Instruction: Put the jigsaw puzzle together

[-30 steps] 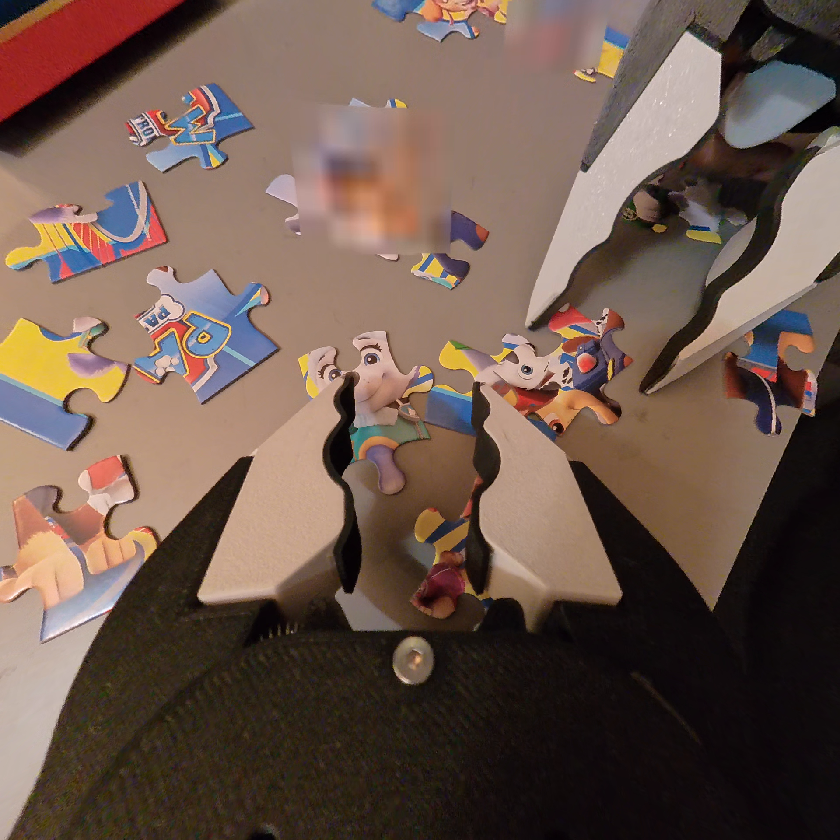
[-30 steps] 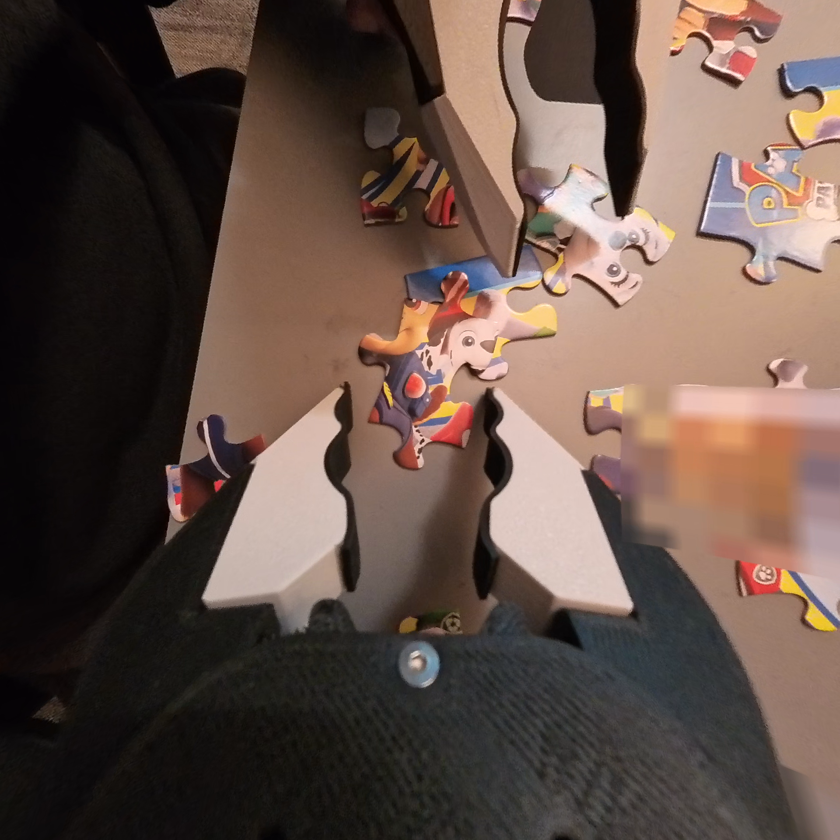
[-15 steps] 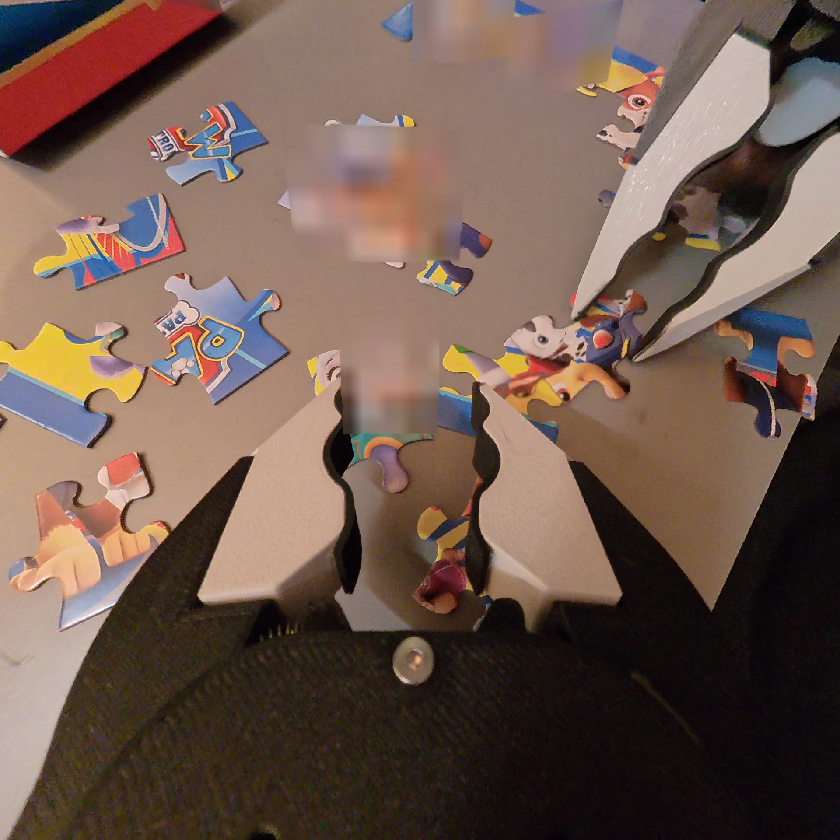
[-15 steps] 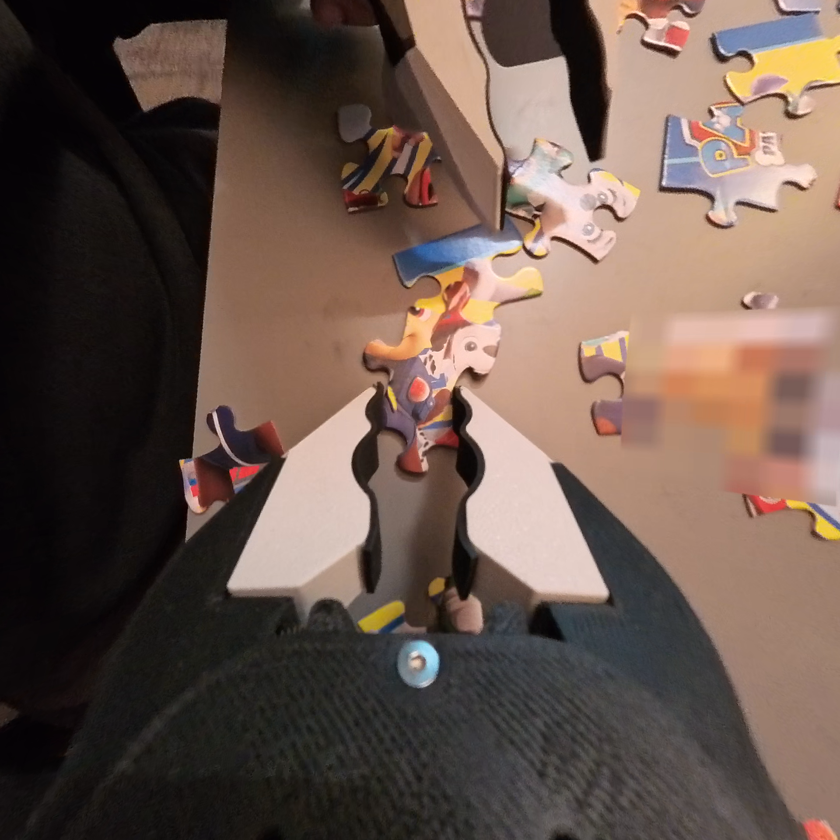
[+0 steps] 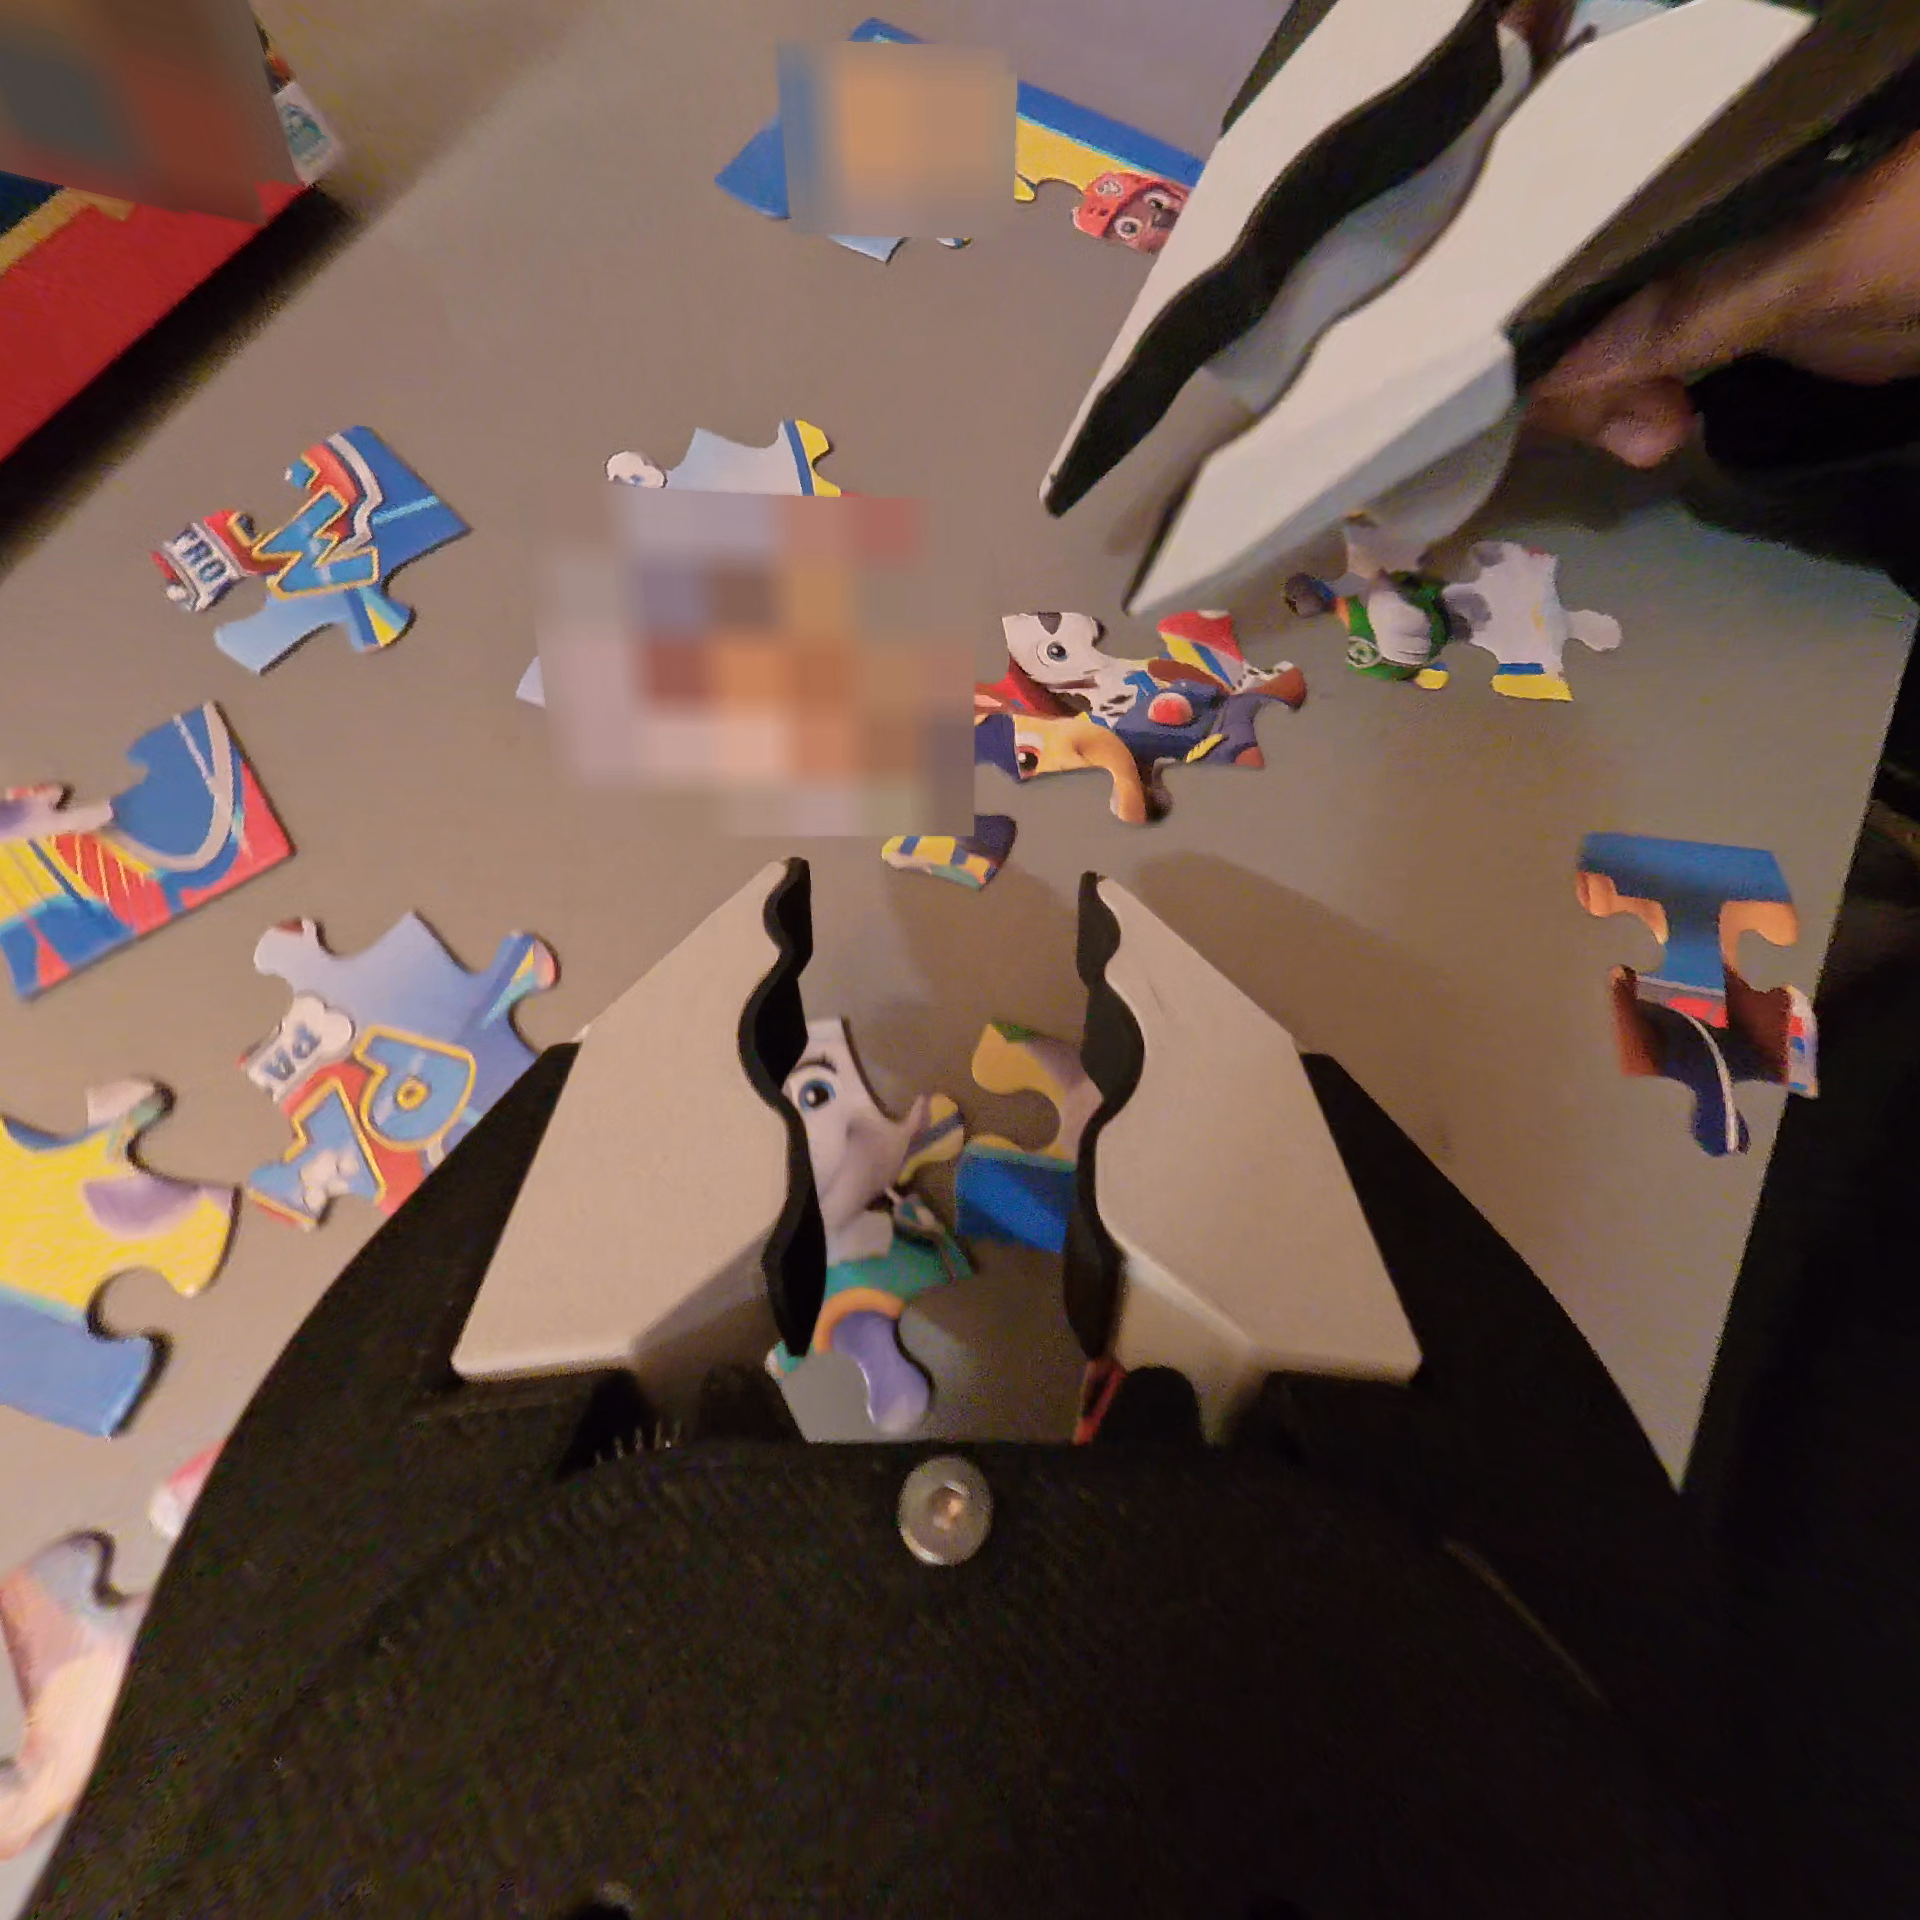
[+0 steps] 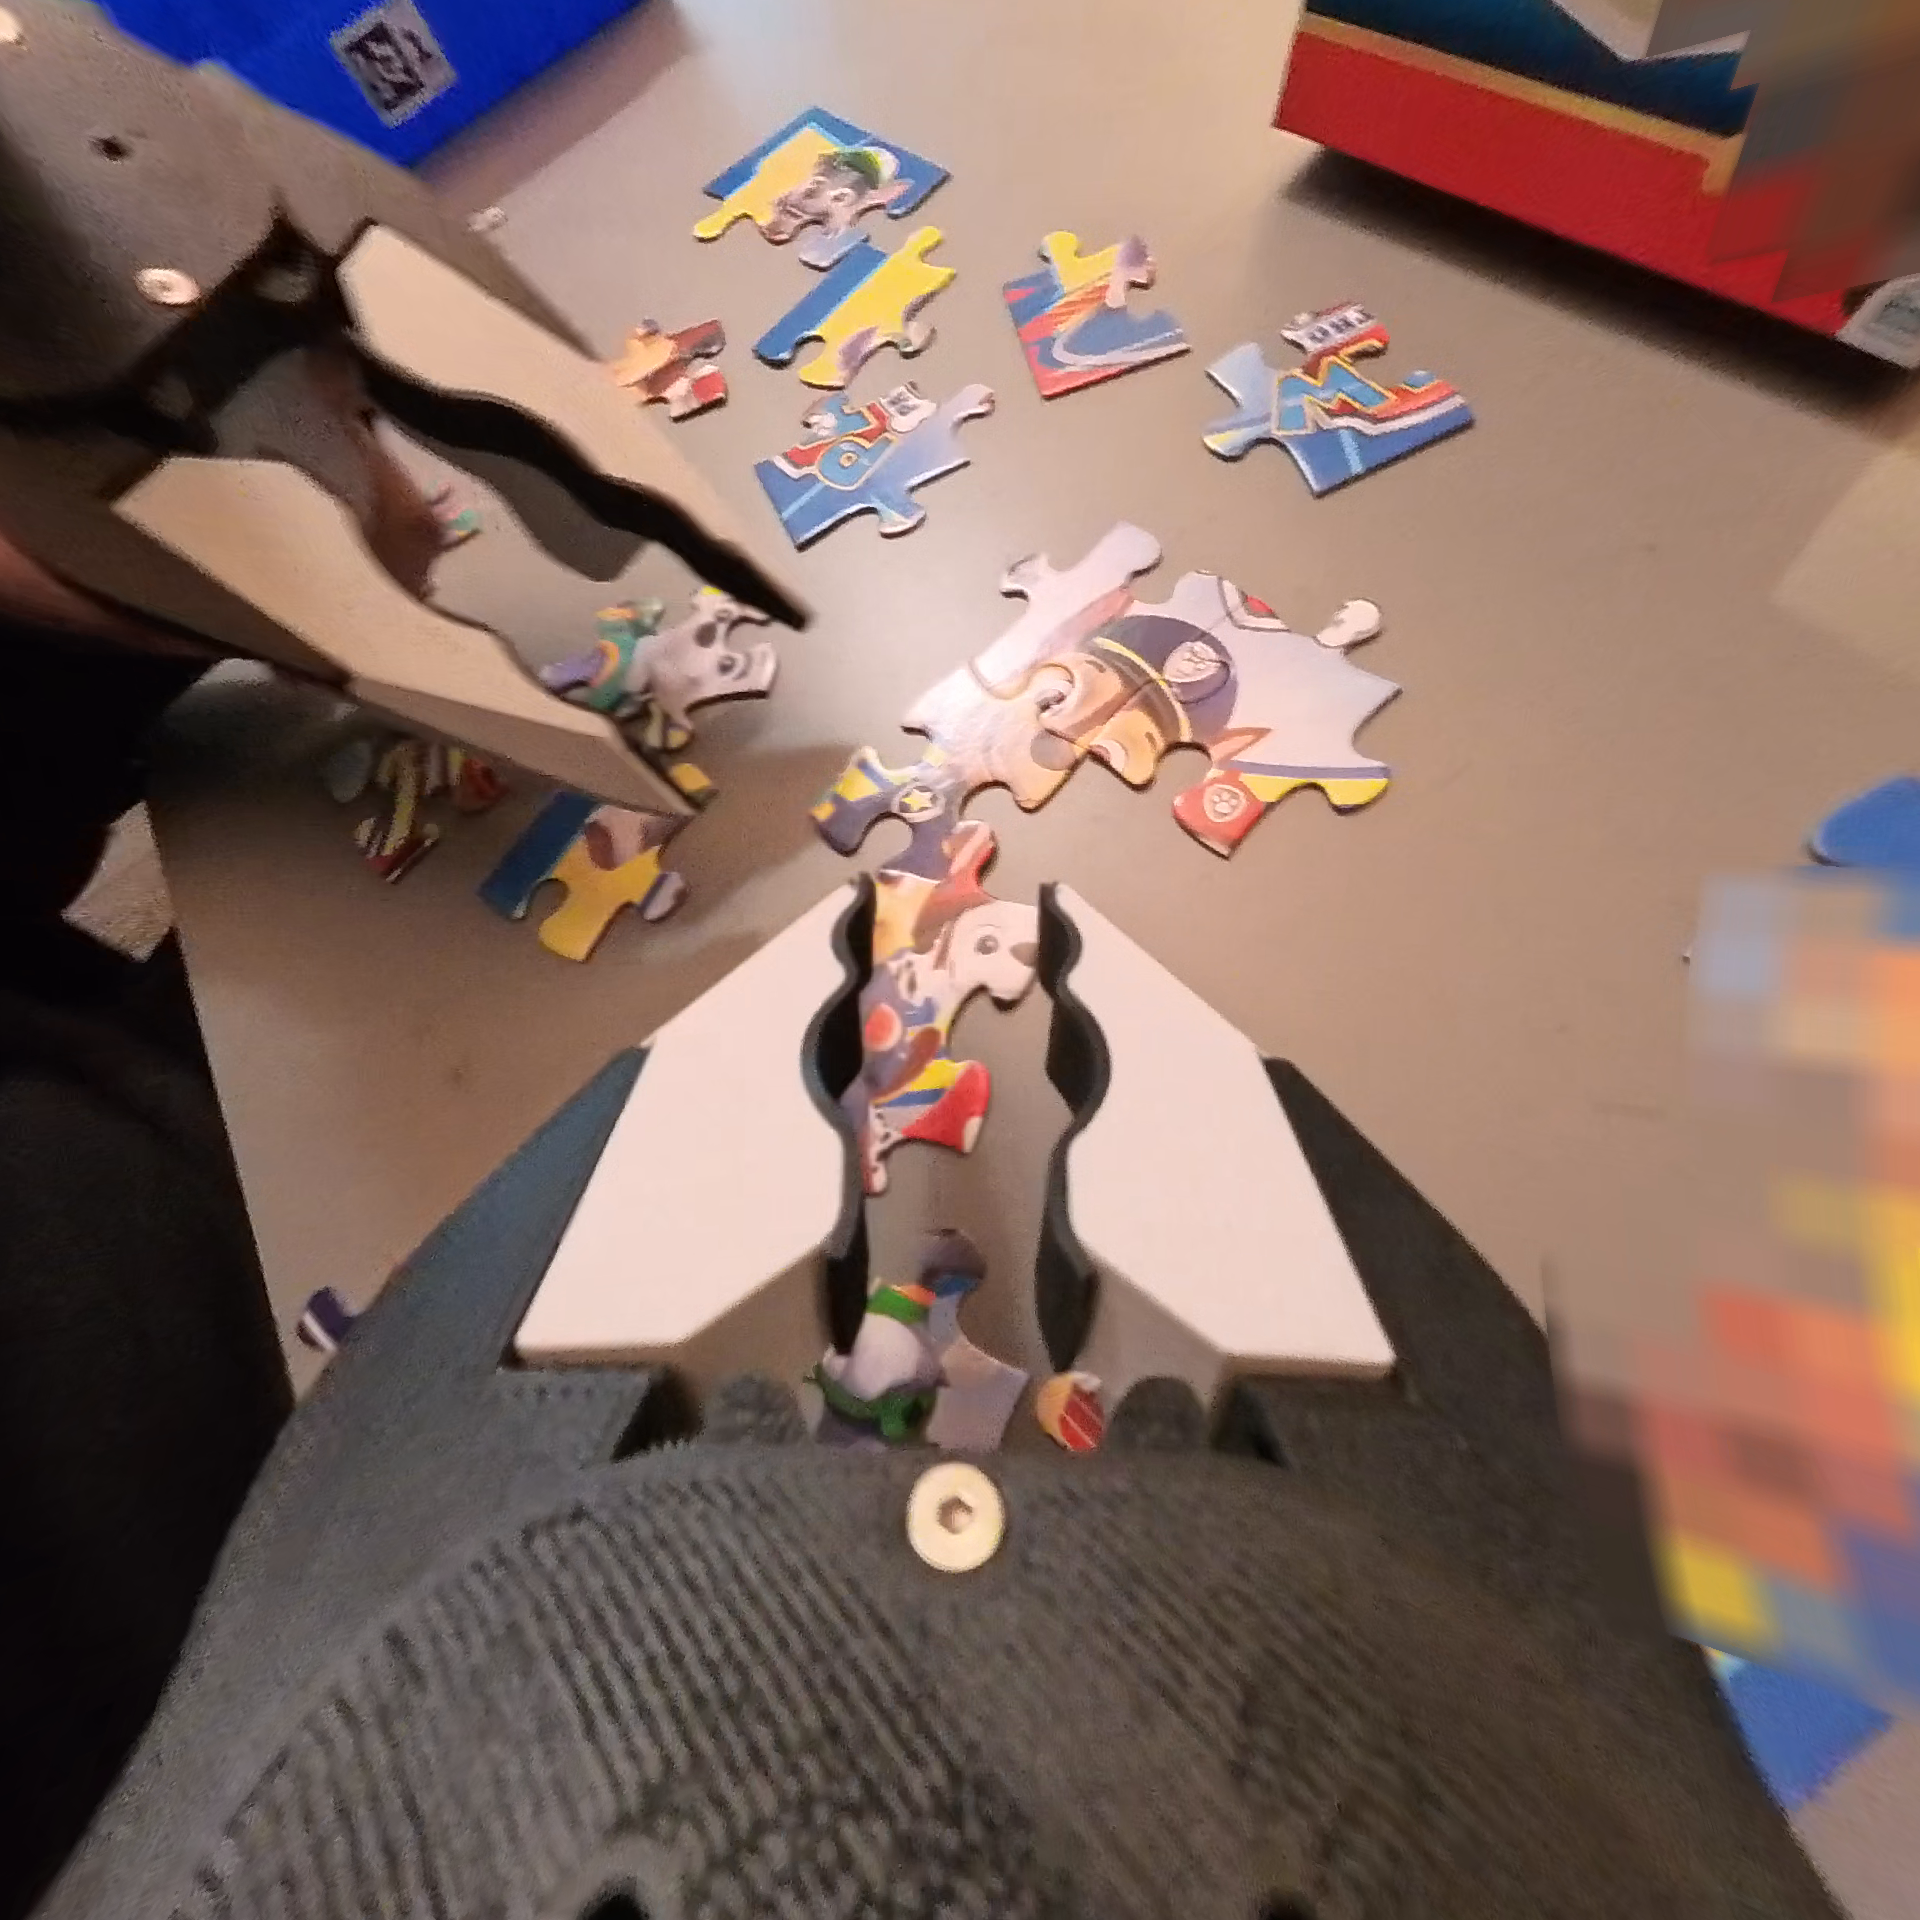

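Observation:
My right gripper hovers over a dalmatian-pup puzzle piece that lies flat on the grey table. The piece's far tab meets a joined group of pieces. In the left wrist view the right gripper is raised, with its tips clear of that piece. Its jaws are part-way apart and hold nothing. My left gripper is open and empty, low over a white-pup piece and a yellow-and-blue piece. The left gripper also shows in the right wrist view.
Several loose pieces lie at the left and far side. A green-suited pup piece lies under the right gripper. A red box and a blue box stand at the back. Another piece lies near the table's right edge. Some 7 cm of space lies between my two pairs of fingers. My left tips are roughly 5 cm from the yellow-and-blue piece.
My right gripper closed on the dalmatian piece, moved it over to the joined group, then rose off it. The left gripper stayed open and moved forward over the white-pup piece.

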`<state>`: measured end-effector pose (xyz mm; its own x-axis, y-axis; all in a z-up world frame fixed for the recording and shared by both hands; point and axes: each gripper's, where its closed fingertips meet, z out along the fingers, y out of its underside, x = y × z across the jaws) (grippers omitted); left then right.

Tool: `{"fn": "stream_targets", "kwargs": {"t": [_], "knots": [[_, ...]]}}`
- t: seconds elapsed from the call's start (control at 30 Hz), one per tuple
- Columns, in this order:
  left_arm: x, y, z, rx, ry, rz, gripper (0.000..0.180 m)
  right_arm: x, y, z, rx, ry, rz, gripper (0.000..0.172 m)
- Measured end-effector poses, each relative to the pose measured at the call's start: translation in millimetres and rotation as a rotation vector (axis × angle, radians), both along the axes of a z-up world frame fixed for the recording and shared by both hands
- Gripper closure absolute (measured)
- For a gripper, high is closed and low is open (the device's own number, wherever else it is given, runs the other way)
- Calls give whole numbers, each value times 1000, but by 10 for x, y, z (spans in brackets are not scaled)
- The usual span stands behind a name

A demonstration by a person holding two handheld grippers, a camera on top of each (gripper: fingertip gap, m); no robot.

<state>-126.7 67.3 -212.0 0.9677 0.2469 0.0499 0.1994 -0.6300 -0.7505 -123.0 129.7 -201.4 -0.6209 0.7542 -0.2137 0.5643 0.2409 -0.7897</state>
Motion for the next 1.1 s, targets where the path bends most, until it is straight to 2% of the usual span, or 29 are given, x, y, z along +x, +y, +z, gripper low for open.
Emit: {"fn": "stream_targets", "kwargs": {"t": [0.1,0.17,0.27,0.33,0.47,0.67,0.83,1.1], "knots": [[-48,117,-13,-28,23,-35,131,82,-43,-27,52,22,81,122],[-77,179,-41,-40,19,-55,131,123,0,-113,182,47,151,111],[-150,241,-77,-52,18,-62,131,200,2,-216,379,135,359,88],[-184,277,-62,-37,16,-62,131,239,-20,-248,432,173,495,82],[-224,277,-77,-22,-25,-41,131,268,-86,-275,385,120,681,77],[-241,262,-52,3,-68,-40,131,224,-68,-351,330,40,805,81],[-238,260,-44,18,-76,-48,132,187,-76,-342,328,74,783,108],[-222,227,-86,24,-95,-54,132,196,-67,-335,307,84,684,110]]}}
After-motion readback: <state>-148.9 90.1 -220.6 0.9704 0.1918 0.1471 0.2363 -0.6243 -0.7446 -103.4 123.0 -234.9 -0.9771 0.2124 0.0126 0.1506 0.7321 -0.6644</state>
